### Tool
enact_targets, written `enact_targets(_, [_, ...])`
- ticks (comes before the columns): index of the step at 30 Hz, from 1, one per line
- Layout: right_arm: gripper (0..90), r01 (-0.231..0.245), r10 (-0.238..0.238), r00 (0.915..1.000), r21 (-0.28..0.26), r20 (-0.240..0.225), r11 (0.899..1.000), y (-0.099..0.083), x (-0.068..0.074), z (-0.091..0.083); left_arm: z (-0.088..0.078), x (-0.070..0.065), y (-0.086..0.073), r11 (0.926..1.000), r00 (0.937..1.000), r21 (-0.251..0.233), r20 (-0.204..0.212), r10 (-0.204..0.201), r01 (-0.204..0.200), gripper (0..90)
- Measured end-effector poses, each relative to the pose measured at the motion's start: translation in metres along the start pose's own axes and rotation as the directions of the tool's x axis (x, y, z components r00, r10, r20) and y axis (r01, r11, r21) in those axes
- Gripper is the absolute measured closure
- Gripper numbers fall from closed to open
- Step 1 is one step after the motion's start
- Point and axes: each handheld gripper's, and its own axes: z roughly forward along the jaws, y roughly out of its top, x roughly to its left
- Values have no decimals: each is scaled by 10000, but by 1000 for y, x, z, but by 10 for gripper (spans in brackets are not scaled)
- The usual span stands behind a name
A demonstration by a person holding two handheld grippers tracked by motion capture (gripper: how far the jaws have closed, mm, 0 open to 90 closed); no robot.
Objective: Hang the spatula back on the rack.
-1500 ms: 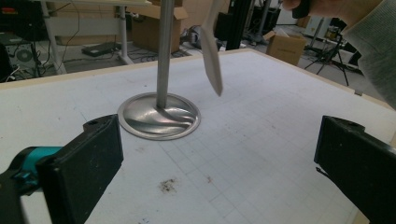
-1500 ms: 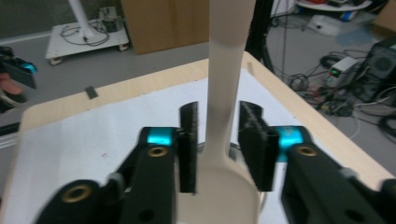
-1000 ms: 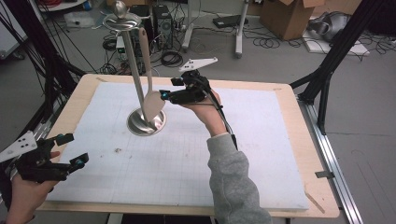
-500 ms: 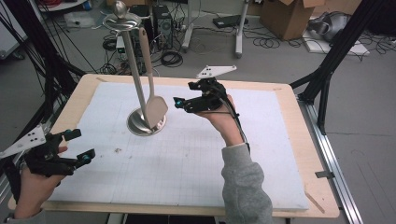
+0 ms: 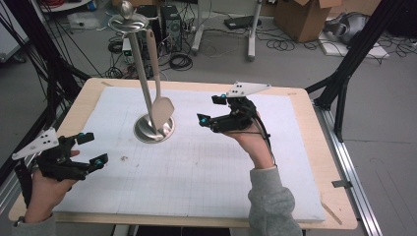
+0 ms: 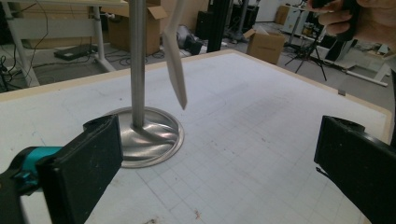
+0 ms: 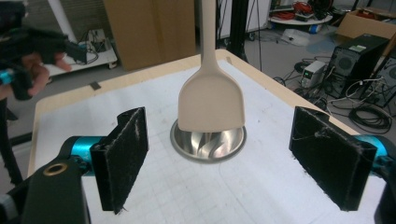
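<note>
Right claw (image 5: 212, 109) beside hanging spatula (image 5: 162, 112)

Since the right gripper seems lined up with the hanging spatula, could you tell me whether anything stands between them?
Nothing visible does. The right gripper is open, and the spatula hangs ahead of it, apart from both pads. Bare white mat lies between; the stand's metal base sits behind and below the blade.

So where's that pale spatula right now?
In the high view the spatula hangs from the metal stand at the table's far left, blade just above the stand's round base, with the open right gripper beside it.
</note>
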Motion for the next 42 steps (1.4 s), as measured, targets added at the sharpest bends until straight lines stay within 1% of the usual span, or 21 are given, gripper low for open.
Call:
enact_targets(1, [189,5,-5,10000,-22,-54,10000,-2,1,-2,2,0,0,10000,10000,21,4,-6,6,17])
enact_targets(3, [189,117,-117,9999,-128,17,9998,-6,4,-7,5,1,-1,9999,10000,134,35,31,-32,17])
enact_targets(6, [189,155,-154,9999,-339,19,9993,-12,9,-16,7,0,0,9999,9999,137,83,64,-65,17])
enact_targets(7, [189,239,-239,9997,-378,24,9990,-14,11,-19,7,0,0,9999,10000,115,85,38,-39,17])
enact_targets(10, [189,274,-266,9993,-326,247,9991,-20,15,-29,8,1,0,9999,10000,147,48,24,-25,17])
enact_targets(12, [189,268,-254,9992,-448,310,9986,-25,16,-36,7,1,0,9999,10000,138,36,11,-11,17])
enact_targets(15, [189,223,-192,9983,-568,547,9981,-34,15,-45,5,2,1,10000,10000,70,-4,14,-14,17])
enact_targets(18, [189,5,47,9970,-671,772,9977,-45,13,-54,3,3,1,10000,10000,-11,-18,-17,17,17])
enact_targets(21, [189,-109,173,9968,-828,778,9965,-55,10,-62,4,4,1,9998,9998,-122,137,-162,164,17])
enact_targets(22, [189,-105,175,9960,-794,880,9968,-58,10,-64,5,4,0,9997,9998,-151,86,-192,193,17])
enact_targets(24, [189,-174,266,9940,-865,1058,9961,-63,8,-69,5,5,0,9998,9998,-62,72,-166,166,17])
enact_targets(26, [190,-304,407,9928,-921,1128,9953,-69,7,-74,6,4,-1,9998,9998,-73,47,-176,177,17])
enact_targets(28, [189,-348,481,9902,-1022,1308,9942,-76,6,-79,7,4,-1,9999,9999,-50,60,-162,163,17])
enact_targets(29, [189,-520,660,9888,-1052,1342,9931,-80,5,-81,7,3,-1,9999,9999,-34,49,-150,150,17])
enact_targets(33, [189,-734,900,9837,-1094,1554,9913,-94,2,-87,9,3,-2,9999,9999,11,51,-107,107,17])
enact_targets(35, [189,-943,1118,9825,-1200,1488,9883,-99,1,-90,10,3,-2,9999,9999,8,44,-132,132,17])
enact_targets(37, [189,-946,1123,9822,-1201,1508,9883,-102,1,-91,10,3,-2,9999,9999,50,32,-114,114,17])
enact_targets(38, [189,-904,1088,9813,-1191,1587,9888,-103,0,-92,10,3,-2,9999,9999,49,30,-133,133,17])
enact_targets(42, [189,-1021,1197,9786,-1099,1676,9887,-108,-2,-95,11,3,-3,9999,9999,47,34,-117,117,17])
